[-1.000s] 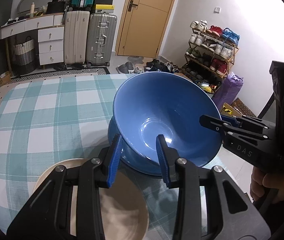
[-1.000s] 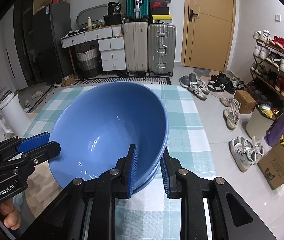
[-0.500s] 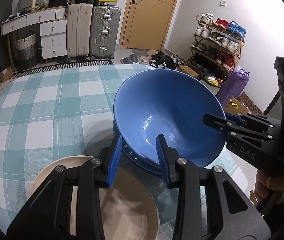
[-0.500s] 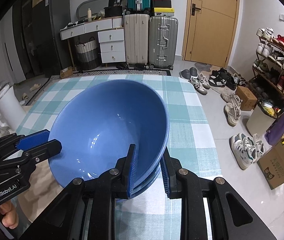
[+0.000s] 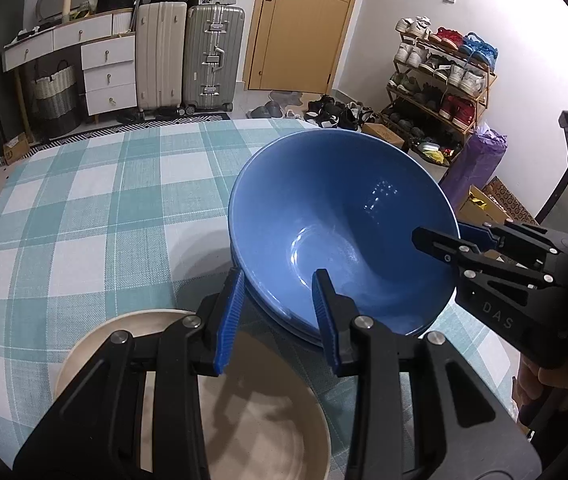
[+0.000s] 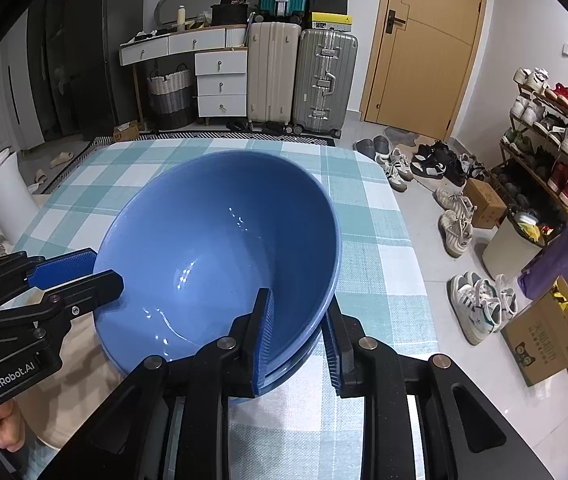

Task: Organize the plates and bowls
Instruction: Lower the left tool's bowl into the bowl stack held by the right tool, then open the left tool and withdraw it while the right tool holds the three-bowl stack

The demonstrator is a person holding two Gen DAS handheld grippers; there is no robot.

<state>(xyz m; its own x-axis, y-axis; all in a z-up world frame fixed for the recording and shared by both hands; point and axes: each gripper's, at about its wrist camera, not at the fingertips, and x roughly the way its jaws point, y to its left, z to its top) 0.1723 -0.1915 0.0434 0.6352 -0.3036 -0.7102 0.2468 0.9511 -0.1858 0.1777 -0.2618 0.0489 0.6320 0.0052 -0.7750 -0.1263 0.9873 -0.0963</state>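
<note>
Table with the green-and-white check cloth is the landmark; everything below is placed against it.

Blue bowl, upper of two: held over the cloth's right-hand part, tilted, nested into a second blue bowl whose rim shows as a thin band just under it; against the frames of a second ago the upper bowl has sunk from well clear of the lower one to nearly seated, and the gap between the rims has all but gone.

Beige plate: on the cloth's near edge, just beside the bowls and apart from them; unmoved.

Right gripper: clamped on the near rim of the upper bowl, one pad inside the wall, one outside; grip unchanged across the second.

Left gripper: jaws part open at the bowl's opposite rim, one finger inside, one outside; whether the pads actually press the rim I cannot tell.

Judgement: stacking step is close to done; the bowl is not yet level, so release should wait until it settles flat, else it may rock or clack; plate not yet dealt with.
</note>
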